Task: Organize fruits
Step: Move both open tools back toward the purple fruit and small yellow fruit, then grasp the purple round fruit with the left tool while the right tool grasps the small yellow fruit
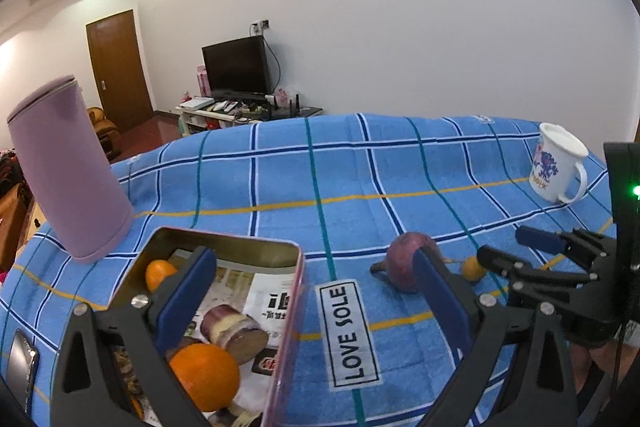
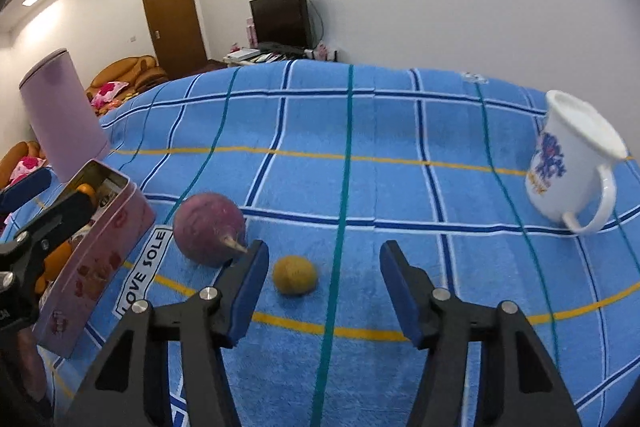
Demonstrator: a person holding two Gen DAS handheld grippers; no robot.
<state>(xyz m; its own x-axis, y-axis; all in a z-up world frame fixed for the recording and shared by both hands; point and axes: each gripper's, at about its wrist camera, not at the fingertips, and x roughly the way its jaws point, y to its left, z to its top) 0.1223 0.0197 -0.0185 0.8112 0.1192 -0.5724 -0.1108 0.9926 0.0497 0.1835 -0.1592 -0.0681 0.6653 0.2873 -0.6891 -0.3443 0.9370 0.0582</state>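
My right gripper point(image 2: 322, 291) stands part open with nothing between its blue pads, tilted down at the cloth, and I read that as lining up on the small yellow fruit point(image 2: 295, 275), which lies just ahead of the left finger and a little inside the gap; nothing is touching it yet. Just beside that fruit, on its left, sits the round purple root vegetable point(image 2: 208, 229), its stub pointing toward my finger, so I judge the approach has to stay clear of it. My left gripper point(image 1: 316, 293) is also wide open and empty, hanging over the near end of the pink tin box point(image 1: 286, 311), I suppose ready to steady the tin or receive into it. The blue checked towel point(image 2: 360, 123) covers the whole table, with its LOVE SOLE label point(image 1: 350, 333) between tin and vegetable. The left wrist view looks down into the tin and shows what the right one hides: two oranges point(image 1: 204, 375), a cut purple-skinned piece point(image 1: 234, 333) and printed paper lining. The right wrist view gives only the tin's flowered pink side, but shows the yellow fruit whole, where the left sees it half hidden behind a finger. The purple cylinder point(image 1: 68, 167) and white mug point(image 2: 568, 167) stand well apart at the edges.
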